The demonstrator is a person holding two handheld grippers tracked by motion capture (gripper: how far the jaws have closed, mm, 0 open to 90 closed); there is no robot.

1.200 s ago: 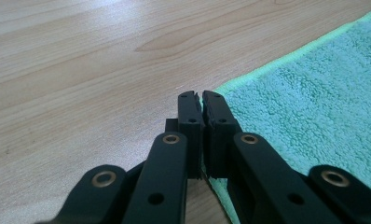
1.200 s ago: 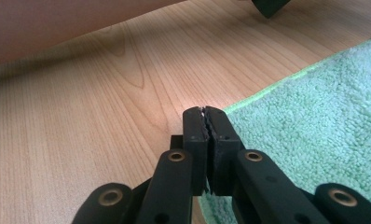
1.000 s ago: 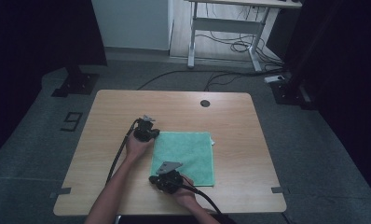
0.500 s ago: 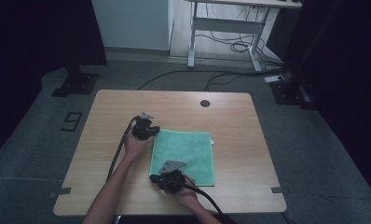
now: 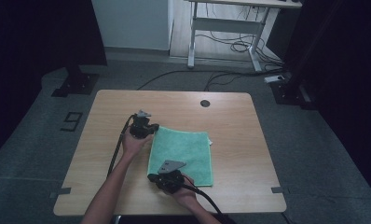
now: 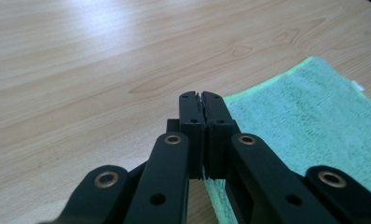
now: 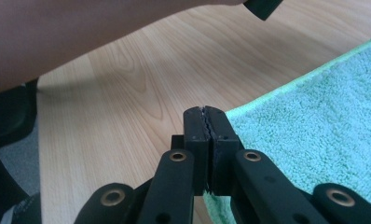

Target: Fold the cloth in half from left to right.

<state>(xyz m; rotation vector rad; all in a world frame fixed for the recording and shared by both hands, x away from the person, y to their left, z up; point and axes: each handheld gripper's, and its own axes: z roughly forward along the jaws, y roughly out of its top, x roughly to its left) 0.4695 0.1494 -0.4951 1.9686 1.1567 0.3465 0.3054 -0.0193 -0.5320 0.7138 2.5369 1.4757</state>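
A green towel (image 5: pixel 183 149) lies flat on the wooden table (image 5: pixel 230 116). My left gripper (image 5: pixel 152 129) sits at the towel's far left corner, jaws pressed together on the towel's corner (image 6: pixel 230 100), with the cloth (image 6: pixel 305 126) spreading to the right. My right gripper (image 5: pixel 153 176) is at the near left corner, shut in the same way. In the right gripper view its jaws (image 7: pixel 203 109) meet at the towel's edge (image 7: pixel 314 121). In the left gripper view the jaws (image 6: pixel 201 95) touch along their whole length.
A small dark round grommet (image 5: pixel 204 103) sits near the table's far edge. The person's left forearm (image 7: pixel 81 37) crosses above the right gripper. Bare wood lies to the left and right of the towel. Desk legs and cables (image 5: pixel 230 44) stand on the floor beyond.
The left gripper has edged slightly toward the far side of the table. The right gripper and the towel have hardly moved.
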